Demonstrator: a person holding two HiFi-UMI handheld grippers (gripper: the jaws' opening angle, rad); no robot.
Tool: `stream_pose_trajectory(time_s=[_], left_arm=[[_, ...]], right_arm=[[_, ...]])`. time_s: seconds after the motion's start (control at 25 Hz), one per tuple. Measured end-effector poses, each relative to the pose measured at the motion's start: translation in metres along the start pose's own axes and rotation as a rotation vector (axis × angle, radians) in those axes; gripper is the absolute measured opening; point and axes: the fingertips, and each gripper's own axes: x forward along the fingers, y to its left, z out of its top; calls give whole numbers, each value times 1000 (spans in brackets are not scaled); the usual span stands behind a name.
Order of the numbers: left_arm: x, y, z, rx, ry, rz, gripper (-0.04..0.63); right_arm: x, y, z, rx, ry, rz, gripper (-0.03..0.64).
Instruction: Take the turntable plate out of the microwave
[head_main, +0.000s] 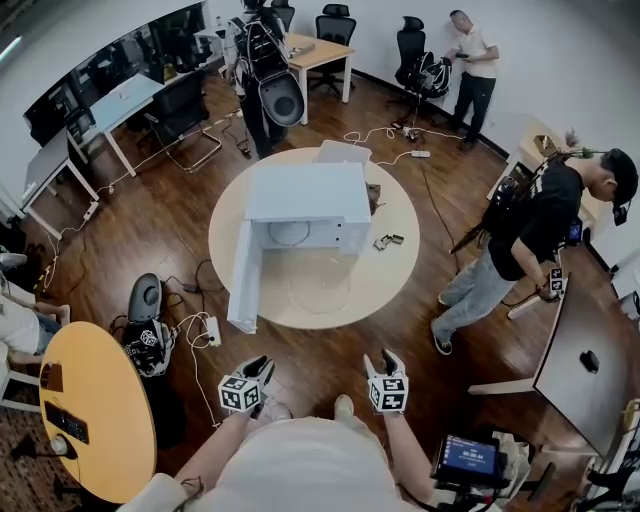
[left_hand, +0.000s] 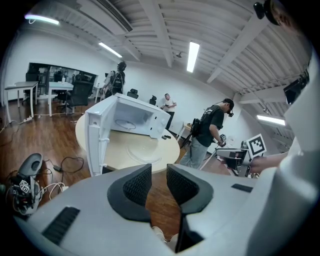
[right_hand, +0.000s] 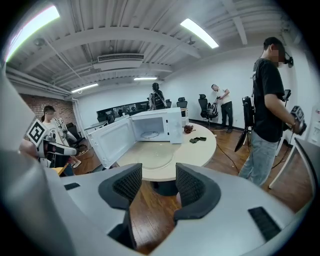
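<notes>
The white microwave (head_main: 300, 205) stands on a round beige table (head_main: 395, 275) with its door (head_main: 243, 275) swung wide open. The clear glass turntable plate (head_main: 320, 282) lies flat on the table just in front of the oven's mouth. It also shows as a faint disc, the plate (left_hand: 142, 150) in the left gripper view and the plate (right_hand: 155, 157) in the right gripper view. Inside the cavity only a roller ring (head_main: 290, 235) shows. My left gripper (head_main: 258, 366) (left_hand: 159, 176) and right gripper (head_main: 383, 360) (right_hand: 158, 179) hover well short of the table, over the wooden floor. Each stands open with nothing between its pads.
A person in black (head_main: 530, 235) stands right of the table. Small dark items (head_main: 388, 241) lie on the tabletop's right side. A power strip with cables (head_main: 212, 330) and a dark bag (head_main: 148, 340) lie on the floor at left, beside a round yellow table (head_main: 95, 410).
</notes>
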Motion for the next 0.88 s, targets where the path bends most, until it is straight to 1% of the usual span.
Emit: stream_pose_trajectory(time_s=[0.2,0.48,0.88], left_arm=[[-1,-3,-5,0,9,-7,78],[11,-13,-11,-10,7,-11,78],[-3,-5,-10,-21,8,3,78]], right_arm=[[-7,3,1,0,2,-1,218],[-6,-8,-6,-8,11,9,218],[-3,3,5,-18,6,19,218]])
